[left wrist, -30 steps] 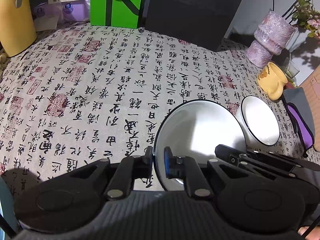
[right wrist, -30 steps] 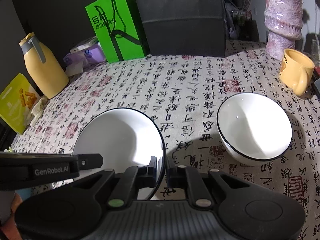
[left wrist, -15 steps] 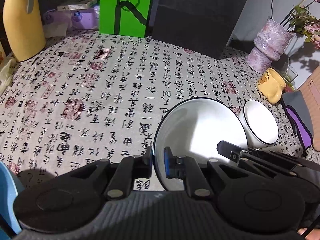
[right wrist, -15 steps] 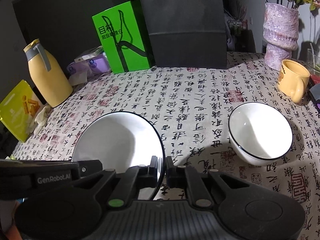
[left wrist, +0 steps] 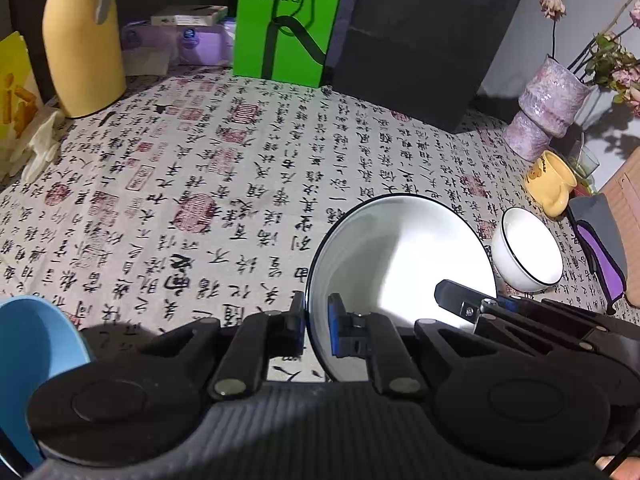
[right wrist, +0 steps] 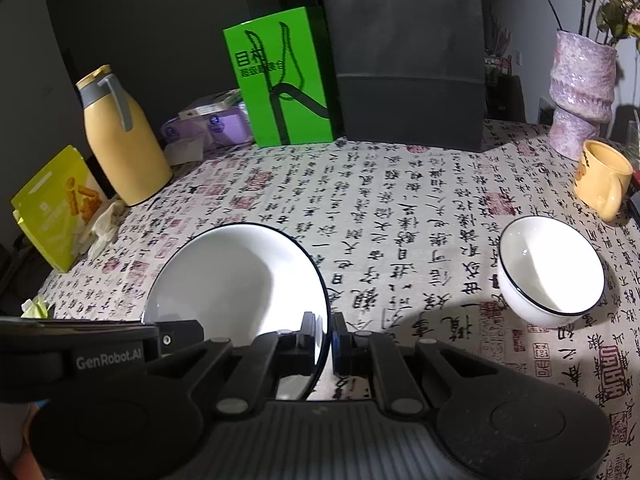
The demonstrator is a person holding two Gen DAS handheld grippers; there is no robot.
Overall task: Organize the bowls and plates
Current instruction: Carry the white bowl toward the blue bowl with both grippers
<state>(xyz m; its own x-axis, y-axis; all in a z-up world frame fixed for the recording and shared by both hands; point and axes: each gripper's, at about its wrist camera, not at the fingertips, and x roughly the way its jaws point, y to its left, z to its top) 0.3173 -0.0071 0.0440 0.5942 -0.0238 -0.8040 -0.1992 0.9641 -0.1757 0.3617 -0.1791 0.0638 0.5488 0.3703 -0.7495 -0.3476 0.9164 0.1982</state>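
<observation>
You have the counter (right wrist: 400,216), under its calligraphy-print cloth, mostly bare through the middle, with clutter pushed to the back and sides: a black paper bag (right wrist: 408,60), a green bag (right wrist: 284,76), a yellow flask (right wrist: 120,140) and a pink vase (right wrist: 580,92).

As far as these views show, the organizing is only partly under way. You hold the white plate (right wrist: 240,280) between both tools: the left gripper (left wrist: 314,324) has its jaws pinched onto the plate's left edge, and the right gripper (right wrist: 328,336) has its jaws pinched onto the right edge. The plate appears lifted off the cloth and tipped, its black rim clear in both views. The white bowl (right wrist: 552,272) sits by itself on the counter to the right, well apart from the plate and near the yellow mug (right wrist: 604,176). Nothing is stacked yet, so what is left, by my reading, is to set the plate down in its place and bring the bowl to it.

Compared with a second ago, both cameras sit higher and further back: the bags, flask and vase show more fully, the bowl looks smaller and further off, and a blue object (left wrist: 36,368) has come into the left view's lower corner. Your grip on the plate looks unchanged.
</observation>
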